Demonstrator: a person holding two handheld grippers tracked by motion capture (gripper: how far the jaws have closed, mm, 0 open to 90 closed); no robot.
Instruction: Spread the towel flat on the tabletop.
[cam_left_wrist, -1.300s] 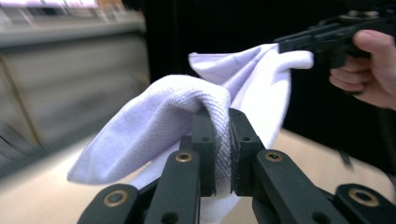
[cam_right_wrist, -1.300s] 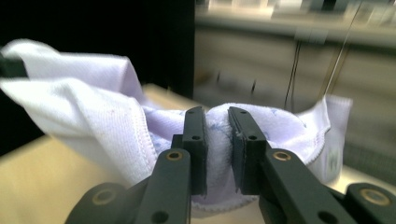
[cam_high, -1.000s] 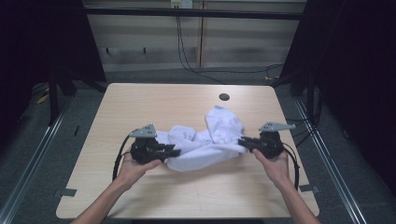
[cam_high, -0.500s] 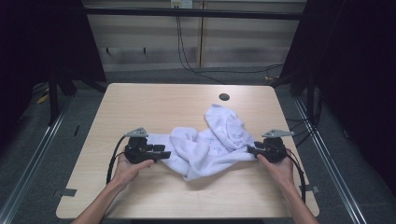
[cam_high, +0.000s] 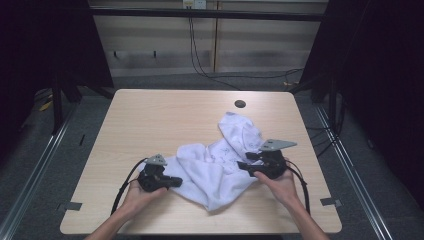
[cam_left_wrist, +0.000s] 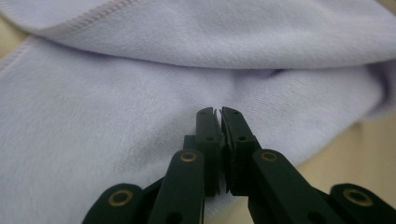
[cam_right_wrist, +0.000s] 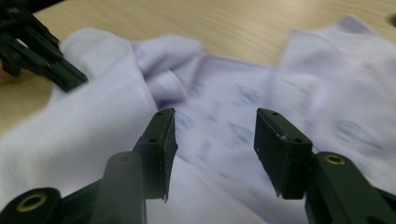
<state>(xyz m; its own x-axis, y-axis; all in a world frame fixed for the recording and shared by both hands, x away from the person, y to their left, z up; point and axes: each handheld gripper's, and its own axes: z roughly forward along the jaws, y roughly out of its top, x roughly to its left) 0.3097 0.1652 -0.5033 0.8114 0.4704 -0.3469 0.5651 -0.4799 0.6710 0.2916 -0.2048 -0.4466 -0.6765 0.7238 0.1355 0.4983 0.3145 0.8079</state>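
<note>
White garment (cam_high: 220, 167) crumpled on table (cam_high: 150, 120), left claw (cam_left_wrist: 219, 112) closed, right claw (cam_right_wrist: 215, 135) spread

Your white garment (cam_high: 220, 162) lies crumpled on the near right part of the table, bunched in loose folds. One end stretches toward the far right; faint bluish print shows on an upturned panel.

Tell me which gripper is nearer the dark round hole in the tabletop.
Right. The right gripper sits over the white garment, on the hole's side of the table. The left gripper lies farther off, at the garment's near-left edge.
</note>
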